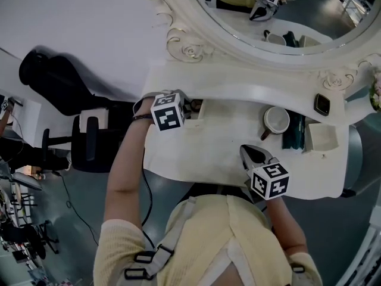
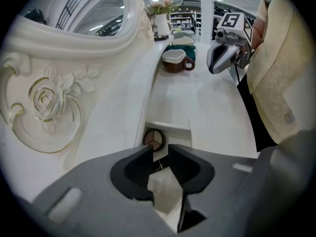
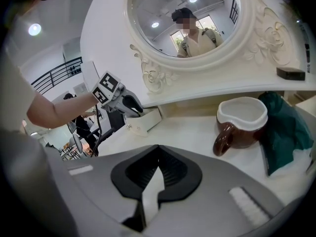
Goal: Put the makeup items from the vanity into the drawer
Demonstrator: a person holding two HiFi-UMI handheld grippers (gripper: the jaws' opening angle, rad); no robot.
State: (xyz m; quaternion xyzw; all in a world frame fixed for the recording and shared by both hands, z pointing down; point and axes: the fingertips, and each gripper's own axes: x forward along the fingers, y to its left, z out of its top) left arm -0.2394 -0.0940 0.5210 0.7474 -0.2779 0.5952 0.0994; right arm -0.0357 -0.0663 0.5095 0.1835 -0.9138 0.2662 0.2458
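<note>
Left gripper: the left gripper [image 2: 160, 149] hangs over the open white drawer [image 2: 173, 127]. Its jaws are part-way apart and seemingly clamped on the dark edge of a round black compact of brown and beige powders [image 2: 154, 139].
Compact: its pans show just past the jaw tips, inside the drawer's opening.
Right gripper: the right gripper [image 3: 158, 154] hovers over the white vanity top [image 1: 226, 154], jaws together on nothing.
Step in hand: probably setting the compact down. Keep it level, lower it until it rests on the drawer floor, then part the jaws and lift straight out, clear of the drawer walls.
Also on top: a brown ceramic mug with a white inside [image 1: 276, 121], touching a teal cloth [image 1: 294, 133].
Writing: no readable brand or label; only black-and-white square markers on the 2 gripper cubes.
</note>
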